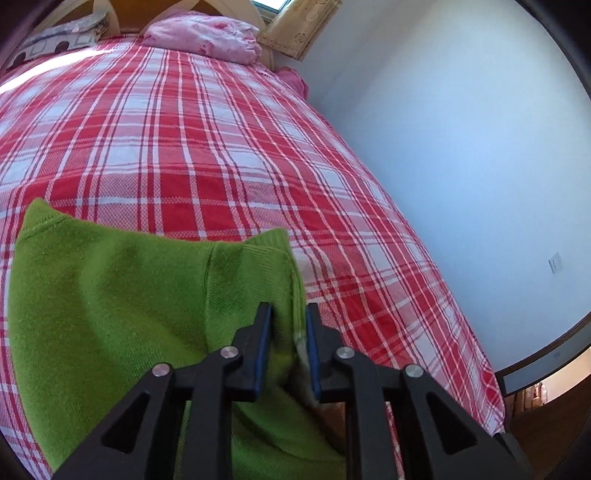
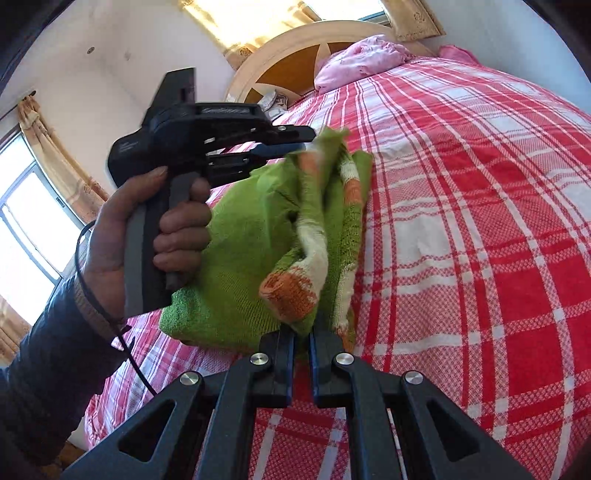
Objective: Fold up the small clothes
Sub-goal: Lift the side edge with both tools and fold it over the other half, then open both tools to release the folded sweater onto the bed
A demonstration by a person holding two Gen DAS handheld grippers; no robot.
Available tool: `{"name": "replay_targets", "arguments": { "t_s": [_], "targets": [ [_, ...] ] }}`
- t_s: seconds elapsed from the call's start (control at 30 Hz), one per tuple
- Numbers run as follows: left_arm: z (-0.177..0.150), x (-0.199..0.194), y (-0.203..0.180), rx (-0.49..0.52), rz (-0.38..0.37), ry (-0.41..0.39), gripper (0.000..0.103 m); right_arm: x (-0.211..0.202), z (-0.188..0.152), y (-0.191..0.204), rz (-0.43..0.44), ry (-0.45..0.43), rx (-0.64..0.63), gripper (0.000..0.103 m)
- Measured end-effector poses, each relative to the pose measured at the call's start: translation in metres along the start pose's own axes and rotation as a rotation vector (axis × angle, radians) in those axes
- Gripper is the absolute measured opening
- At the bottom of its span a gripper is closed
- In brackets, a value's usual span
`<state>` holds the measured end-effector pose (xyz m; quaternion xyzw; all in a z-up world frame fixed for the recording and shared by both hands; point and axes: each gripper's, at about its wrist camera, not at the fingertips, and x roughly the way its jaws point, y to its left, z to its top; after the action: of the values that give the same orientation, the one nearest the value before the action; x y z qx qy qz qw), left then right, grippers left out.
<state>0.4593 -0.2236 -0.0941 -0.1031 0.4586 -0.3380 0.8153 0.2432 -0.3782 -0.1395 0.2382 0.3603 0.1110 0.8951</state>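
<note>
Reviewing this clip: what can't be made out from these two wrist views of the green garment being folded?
- Green garment: left wrist view, lower part cut off by the frame edge and the left gripper.
- Its full shape: right wrist view, bunched up.
- Right gripper: fabric hides the fingers' tips.
- Person: only a hand shows.

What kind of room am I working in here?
Most likely a home bedroom: a bed under a red plaid sheet, a rounded headboard with a pink pillow against it, and curtained windows.
</note>
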Motion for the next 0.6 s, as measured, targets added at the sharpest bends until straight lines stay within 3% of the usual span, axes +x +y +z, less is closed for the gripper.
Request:
{"name": "replay_targets", "arguments": {
  "t_s": [0.07, 0.1, 0.13, 0.2, 0.27, 0.37, 0.47, 0.6],
  "targets": [
    [-0.007, -0.017, -0.004, 0.042, 0.005, -0.031, 0.031, -0.005, -0.002, -0.003, -0.021, -0.008, 0.008, 0.009],
    [-0.011, -0.028, -0.004, 0.063, 0.023, -0.055, 0.045, -0.011, -0.003, -0.005, -0.037, -0.018, 0.017, 0.017],
    [-0.016, -0.04, -0.002, 0.079, 0.043, -0.086, 0.052, -0.016, -0.003, -0.005, -0.064, -0.031, 0.014, 0.031],
    [-0.032, -0.067, 0.004, 0.125, 0.096, -0.153, 0.068, -0.031, 0.004, 0.0, -0.127, -0.099, -0.022, 0.042],
    [-0.05, -0.087, 0.014, 0.172, 0.182, -0.202, 0.071, -0.041, 0.017, 0.01, -0.164, -0.166, -0.063, 0.043],
    [-0.077, -0.105, 0.031, 0.21, 0.304, -0.255, 0.071, -0.033, 0.045, 0.022, -0.108, -0.171, -0.072, 0.044],
    [-0.095, -0.105, 0.047, 0.163, 0.313, -0.25, 0.071, 0.007, 0.078, 0.023, -0.03, -0.084, -0.024, 0.044],
    [-0.113, -0.093, 0.058, 0.112, 0.281, -0.221, 0.072, 0.07, 0.104, 0.005, -0.023, 0.058, 0.052, 0.043]
  ]
}}
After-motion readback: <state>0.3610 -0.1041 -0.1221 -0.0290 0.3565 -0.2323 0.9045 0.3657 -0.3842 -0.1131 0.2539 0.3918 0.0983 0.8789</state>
